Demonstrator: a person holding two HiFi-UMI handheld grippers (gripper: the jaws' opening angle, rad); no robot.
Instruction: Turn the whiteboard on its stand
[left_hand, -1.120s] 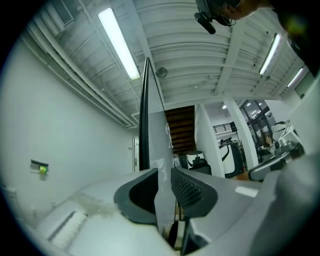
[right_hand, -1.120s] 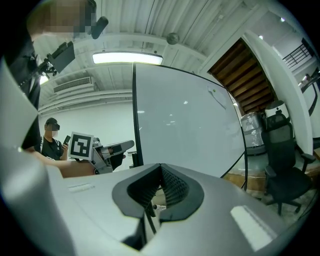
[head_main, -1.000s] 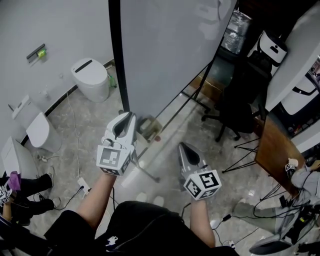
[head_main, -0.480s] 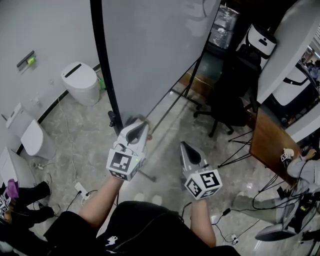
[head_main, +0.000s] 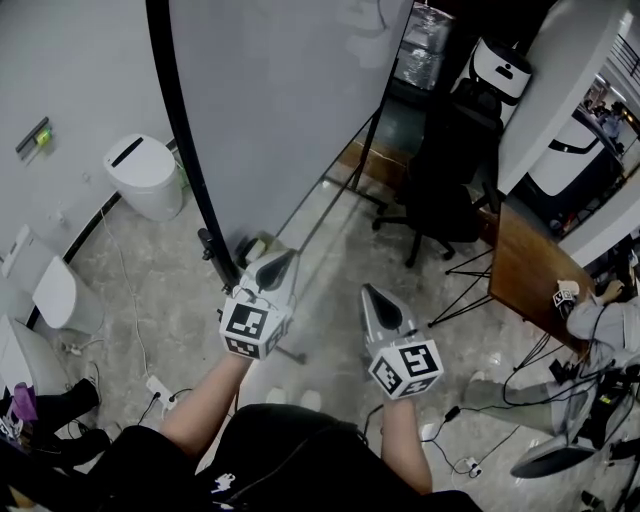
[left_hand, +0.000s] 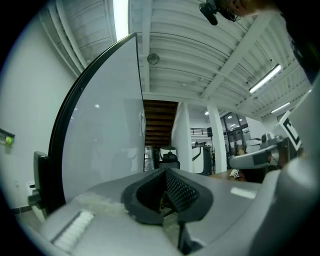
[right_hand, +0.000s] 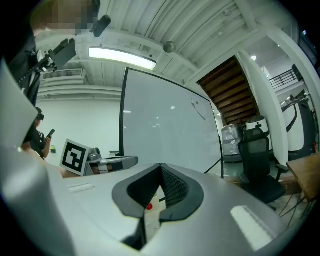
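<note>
A pale marbled floor (head_main: 140, 290) carried the whiteboard stand (head_main: 224, 262) on its black foot, a black office chair (head_main: 440, 190), what looked like a white toilet (head_main: 143, 175), and a power strip (head_main: 160, 388) with loose cables (head_main: 125, 270).

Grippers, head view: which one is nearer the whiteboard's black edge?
The left gripper, beside the whiteboard's black edge near its lower end; the right gripper sits farther off.
</note>
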